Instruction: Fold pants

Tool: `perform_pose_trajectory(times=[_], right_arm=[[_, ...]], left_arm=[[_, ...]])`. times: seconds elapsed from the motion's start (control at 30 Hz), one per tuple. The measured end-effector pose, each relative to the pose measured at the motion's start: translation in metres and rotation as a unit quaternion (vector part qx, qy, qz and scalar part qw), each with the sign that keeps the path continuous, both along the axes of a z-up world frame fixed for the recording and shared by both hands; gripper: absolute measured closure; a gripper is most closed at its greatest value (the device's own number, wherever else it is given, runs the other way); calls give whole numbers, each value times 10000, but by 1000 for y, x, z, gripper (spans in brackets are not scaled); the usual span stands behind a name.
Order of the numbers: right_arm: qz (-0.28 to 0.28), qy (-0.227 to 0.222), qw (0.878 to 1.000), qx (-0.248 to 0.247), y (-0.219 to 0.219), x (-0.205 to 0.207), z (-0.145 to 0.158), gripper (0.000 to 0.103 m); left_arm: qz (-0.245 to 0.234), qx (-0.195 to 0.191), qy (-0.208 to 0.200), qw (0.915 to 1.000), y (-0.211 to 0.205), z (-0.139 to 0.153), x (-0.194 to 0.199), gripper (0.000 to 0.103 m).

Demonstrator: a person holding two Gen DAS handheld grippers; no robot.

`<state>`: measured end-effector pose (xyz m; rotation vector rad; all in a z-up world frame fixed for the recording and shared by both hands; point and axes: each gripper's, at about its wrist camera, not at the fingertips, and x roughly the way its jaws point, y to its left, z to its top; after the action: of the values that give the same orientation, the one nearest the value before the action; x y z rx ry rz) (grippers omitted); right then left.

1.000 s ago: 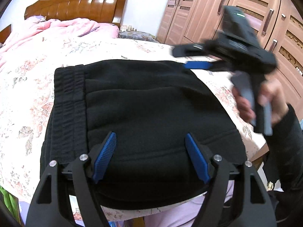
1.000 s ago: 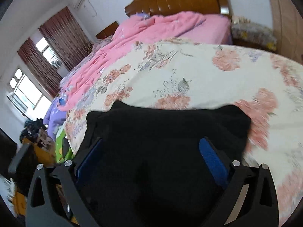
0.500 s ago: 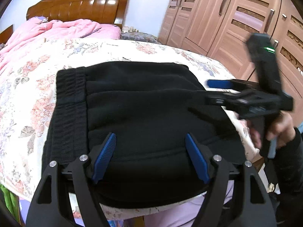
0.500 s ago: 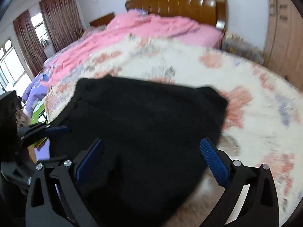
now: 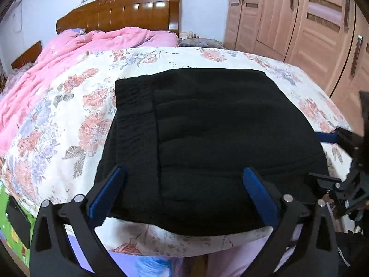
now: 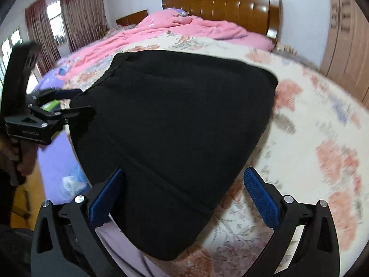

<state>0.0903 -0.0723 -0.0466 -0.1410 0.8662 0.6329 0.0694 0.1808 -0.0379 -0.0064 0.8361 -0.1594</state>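
Note:
The black pants (image 5: 207, 138) lie folded into a compact rectangle on the floral bedspread near the bed's foot edge, waistband on the left. They also show in the right wrist view (image 6: 175, 124). My left gripper (image 5: 184, 191) is open and empty, hovering over the near edge of the pants. My right gripper (image 6: 184, 191) is open and empty over the pants' right corner. The right gripper shows at the right edge of the left wrist view (image 5: 341, 161). The left gripper shows at the left of the right wrist view (image 6: 57, 113).
A floral bedspread (image 5: 76, 115) covers the bed. A pink quilt (image 5: 57, 53) is bunched toward the wooden headboard (image 5: 120, 11). Wooden wardrobe doors (image 5: 311, 23) stand on the right. Curtained windows (image 6: 73, 23) are at the far left. The bed's edge drops off just below the pants.
The right gripper came down from above the pants to the bed's right edge and lower. The left gripper pulled back slightly. The pants stayed folded in place.

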Motion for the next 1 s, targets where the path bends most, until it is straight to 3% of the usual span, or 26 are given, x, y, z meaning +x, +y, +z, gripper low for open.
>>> perform_pose_trajectory(times=[0.4, 0.47, 0.53, 0.6, 0.7, 0.77, 0.9, 1.0], right_arm=[[-224, -89, 9997, -82, 2, -9, 3, 4], [-198, -380, 9978, -496, 7, -20, 19, 4], [-267, -838, 9934, -739, 2, -32, 40, 5], [-468, -1106, 9908, -620, -13, -42, 62, 5], [-944, -1475, 9845, 133, -50, -64, 100, 5], [-1142, -1701, 9781, 363, -65, -75, 112, 5], [-1366, -1816, 9720, 591, -81, -93, 114, 5], [-1342, -1683, 9753, 495, -76, -97, 99, 4]], left_arm=[[123, -85, -101, 9998, 5, -1, 0, 1], [241, -63, -86, 9997, 3, 3, -1, 1], [652, 39, -174, 9977, 6, 14, -6, 2], [859, -4, -526, 9949, 10, 32, -18, 2], [1313, 211, -1295, 9826, 12, 71, -46, 1], [1509, 509, -1876, 9693, 8, 99, -67, 1], [1638, 1097, -2437, 9496, -13, 129, -92, 1], [1651, 1462, -2544, 9416, -30, 130, -102, 1]])
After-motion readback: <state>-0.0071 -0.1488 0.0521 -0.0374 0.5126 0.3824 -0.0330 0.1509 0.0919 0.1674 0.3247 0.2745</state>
